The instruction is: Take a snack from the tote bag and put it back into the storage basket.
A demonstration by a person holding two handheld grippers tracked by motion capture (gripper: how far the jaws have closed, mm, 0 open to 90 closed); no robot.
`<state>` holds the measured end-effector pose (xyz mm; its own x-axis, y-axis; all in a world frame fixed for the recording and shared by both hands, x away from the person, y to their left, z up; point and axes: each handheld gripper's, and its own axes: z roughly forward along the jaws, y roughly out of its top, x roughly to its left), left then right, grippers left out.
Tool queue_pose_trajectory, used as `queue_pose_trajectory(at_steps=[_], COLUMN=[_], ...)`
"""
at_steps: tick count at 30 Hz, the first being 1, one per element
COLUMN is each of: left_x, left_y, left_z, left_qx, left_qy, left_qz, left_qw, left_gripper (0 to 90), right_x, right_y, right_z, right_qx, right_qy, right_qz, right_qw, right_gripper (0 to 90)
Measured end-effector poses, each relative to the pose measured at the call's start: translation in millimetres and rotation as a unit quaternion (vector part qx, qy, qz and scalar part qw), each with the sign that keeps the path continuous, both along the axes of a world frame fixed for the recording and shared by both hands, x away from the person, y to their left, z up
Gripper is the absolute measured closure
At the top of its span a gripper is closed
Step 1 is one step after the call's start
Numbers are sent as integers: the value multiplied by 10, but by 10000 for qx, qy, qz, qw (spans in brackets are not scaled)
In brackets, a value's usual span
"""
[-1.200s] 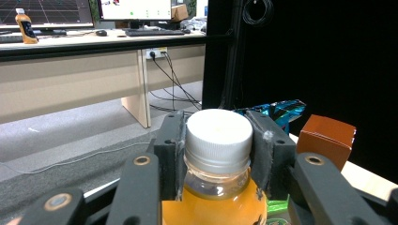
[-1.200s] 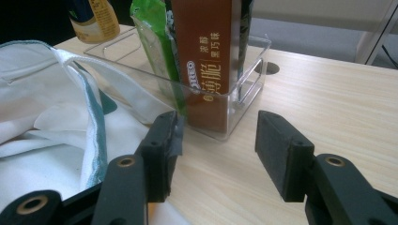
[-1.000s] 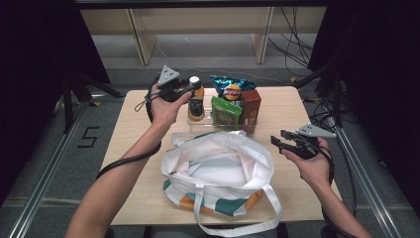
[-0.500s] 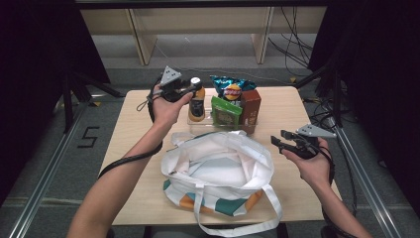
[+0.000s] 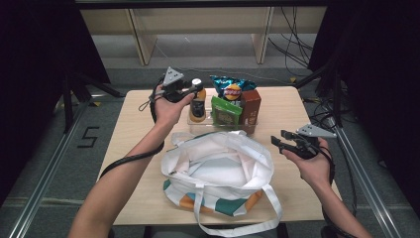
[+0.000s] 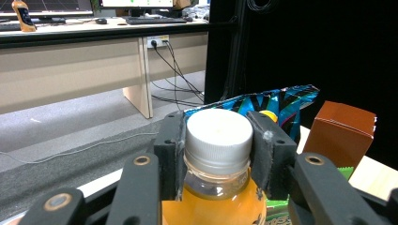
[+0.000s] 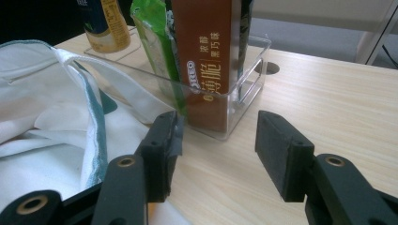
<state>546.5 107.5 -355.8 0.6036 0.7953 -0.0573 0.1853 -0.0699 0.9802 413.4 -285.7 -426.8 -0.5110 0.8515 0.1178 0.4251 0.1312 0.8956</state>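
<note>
Bottle [image 6: 217, 187] of orange drink stands at the ten o'clock corner of the clear tray [image 5: 190, 119], its white cap clamped by the left gripper [image 6: 218, 150], likely for lifting into the tote bag [image 5: 218, 168] at six o'clock. Right gripper [image 7: 216, 154] waits at three o'clock, jaws apart and empty. Pale wooden bench [image 5: 282, 106]; grey floor, dark curtains around.

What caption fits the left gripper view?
Left gripper clamps the white cap of an orange drink bottle.
</note>
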Motion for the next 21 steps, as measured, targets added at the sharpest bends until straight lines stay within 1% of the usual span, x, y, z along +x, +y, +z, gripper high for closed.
queue_pose_trajectory(at_steps=[2, 3, 4, 5, 6, 7, 8, 9, 10, 13, 14, 15, 16, 17, 18, 19, 21], left_x=[3, 8, 11, 15, 18, 22, 27, 30, 35, 45, 49, 52, 54, 57, 60, 62, 65], left_y=[-3, -5, -8, -7, -10, -9, -7, -6, -6, -6, -8, -7, -8, -8, -10, -14, -20], left_z=[-7, -13, -19, -23, -29, -34, -39, -44, -49, -63, -69, -72, -74, -76, -79, -82, -87], left_qx=[19, 20, 18, 31, 6, 8, 21, 25, 36, 57, 47, 58, 70, 81, 100, 98, 133], left_qy=[7, 4, 14, 19, 26, 28, 31, 44, 44, 72, 93, 105, 115, 123, 127, 127, 155], left_qz=[-2, -5, -1, 0, 6, 10, 14, 26, 21, 36, 48, 62, 73, 80, 84, 90, 91], left_qw=[10000, 10000, 10000, 10000, 10000, 10000, 10000, 10000, 10000, 10000, 9999, 9999, 9999, 9999, 9998, 9998, 9997], left_gripper=[589, 589, 589, 589, 589, 589, 589, 589, 589, 589, 589, 589, 589, 589, 589, 589, 589], right_x=[23, 9, 14, 14, 7, 9, 8, 11, 8, 12, 20, 13, 19, 17, 8, 7, 24], right_y=[-19, -10, -6, -6, -8, -6, -15, -17, -13, -13, -21, -19, -17, -16, -12, -12, -24], right_z=[-14, -8, -14, -13, -4, -8, 1, -2, -3, -10, -9, -4, -15, -12, -4, -4, -14], right_qx=[-138, -108, -63, -64, -95, -48, -114, -127, -104, -82, -130, -148, -126, -117, -76, -75, -170], right_qy=[-186, -81, -119, -116, -58, -71, -59, -82, -56, -81, -126, -99, -167, -158, -83, -84, -205], right_qz=[61, 16, 30, 27, -5, 19, 8, 21, 11, 41, 77, 36, 49, 47, 31, 31, 91], right_qw=[9997, 9999, 9999, 9999, 9999, 10000, 9999, 9999, 9999, 9999, 9998, 9998, 9998, 9998, 9999, 9999, 9996], right_gripper=[502, 502, 502, 502, 502, 502, 502, 502, 502, 502, 502, 501, 502, 502, 501, 501, 502])
